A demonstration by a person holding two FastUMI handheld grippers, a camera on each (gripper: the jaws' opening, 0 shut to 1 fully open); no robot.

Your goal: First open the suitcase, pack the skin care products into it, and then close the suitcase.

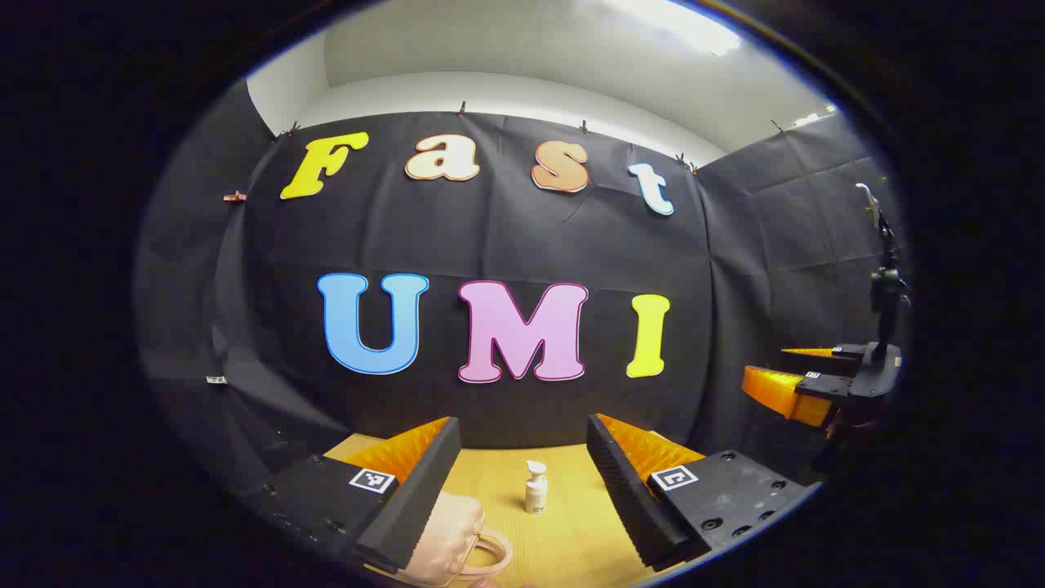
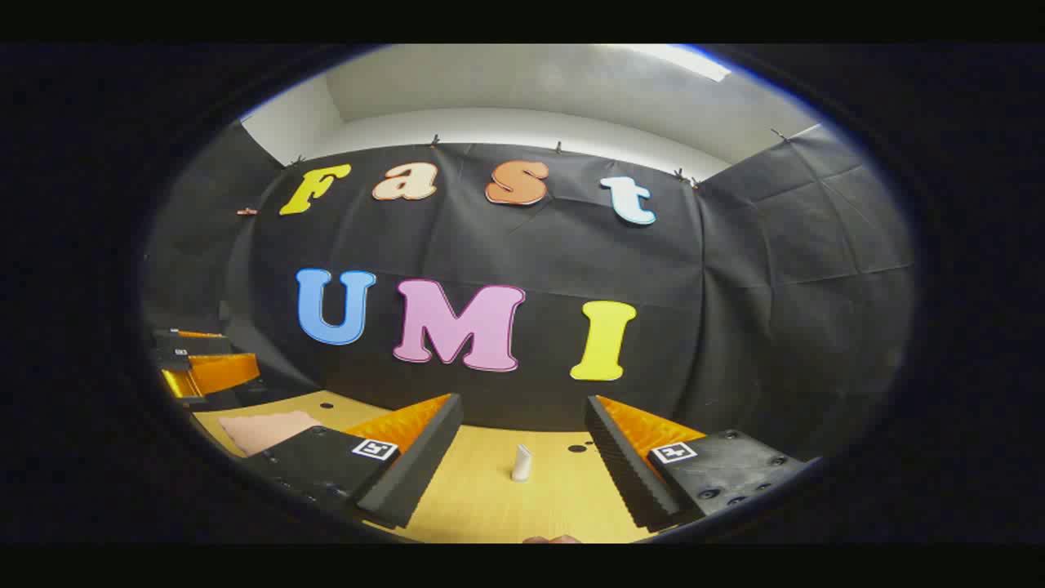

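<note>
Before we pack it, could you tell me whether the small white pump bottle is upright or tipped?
Upright: the small white pump bottle stands on the wooden table, pump on top.

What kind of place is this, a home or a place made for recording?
Most likely a recording booth, not a home. Black cloth hangs clipped as walls around a plain wooden table. On the table stand only task props: a pink case and a small pump bottle.

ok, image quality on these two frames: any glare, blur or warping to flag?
Left gripper view: ceiling light blown out at top; strong fisheye bend; pump bottle and pink case sharp enough. Right gripper view: same bend, softer overall, small white tube slightly blurred, wooden table evenly lit, no hard shadows.
</note>
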